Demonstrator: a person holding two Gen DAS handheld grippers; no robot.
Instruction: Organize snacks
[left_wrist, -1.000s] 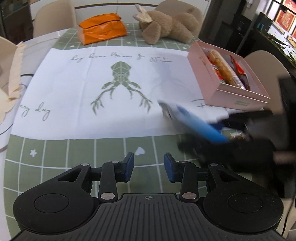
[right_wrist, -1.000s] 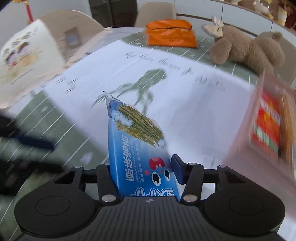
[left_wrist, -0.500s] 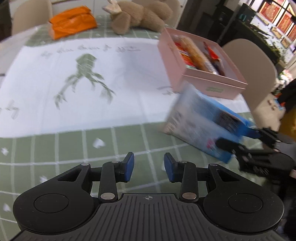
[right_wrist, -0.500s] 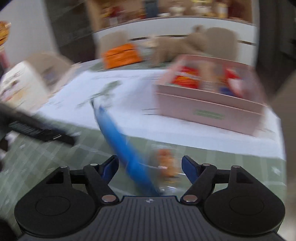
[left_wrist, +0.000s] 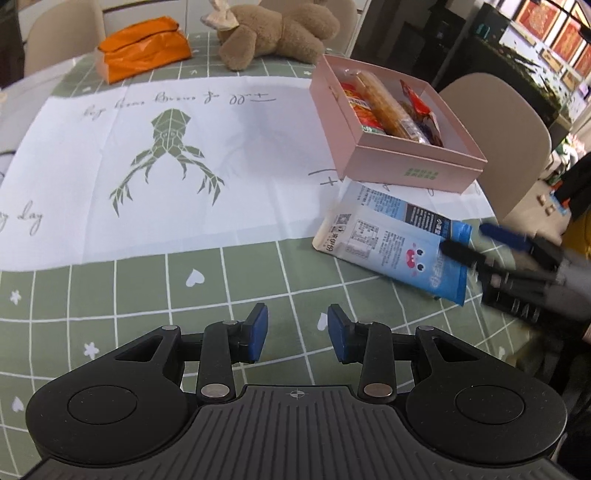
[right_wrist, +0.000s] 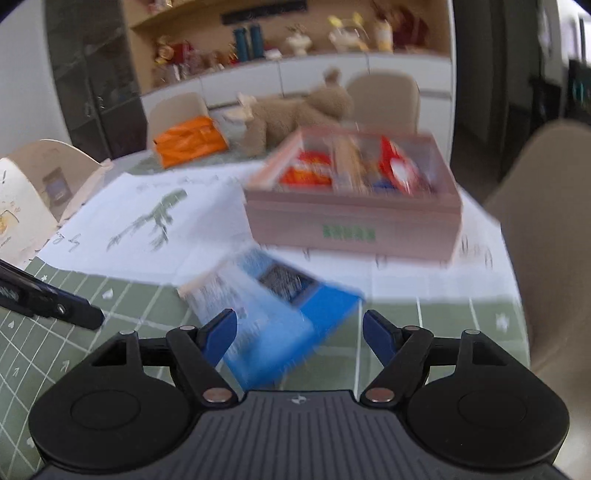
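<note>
Nearest the left wrist camera, the left gripper (left_wrist: 296, 328) is seen with its blue-padded fingers (left_wrist: 256, 330) spread a little apart, nothing held between them, above the green checked cloth of the desk (left_wrist: 221, 288). Just beyond, to the right, a blue snack packet (left_wrist: 391, 240) is laid flat on the desk, back side up, partly on the green cloth and partly on the white sheet (left_wrist: 236, 155) printed with a green stag figure. At its near right end the right gripper (left_wrist: 476, 245) is seen, blurred; in the right wrist view its fingers (right_wrist: 221, 332) are spread wide on either side of the packet, and whether the packet is touched cannot be told. Directly behind the packet, a pink open box (left_wrist: 406, 166) is set on the white sheet, with several wrapped snacks (left_wrist: 384, 107) lying inside. Farther back, an orange bag (left_wrist: 144, 48) and a brown plush bear (left_wrist: 273, 33) are placed near the far edge, with beige chairs behind.
</note>
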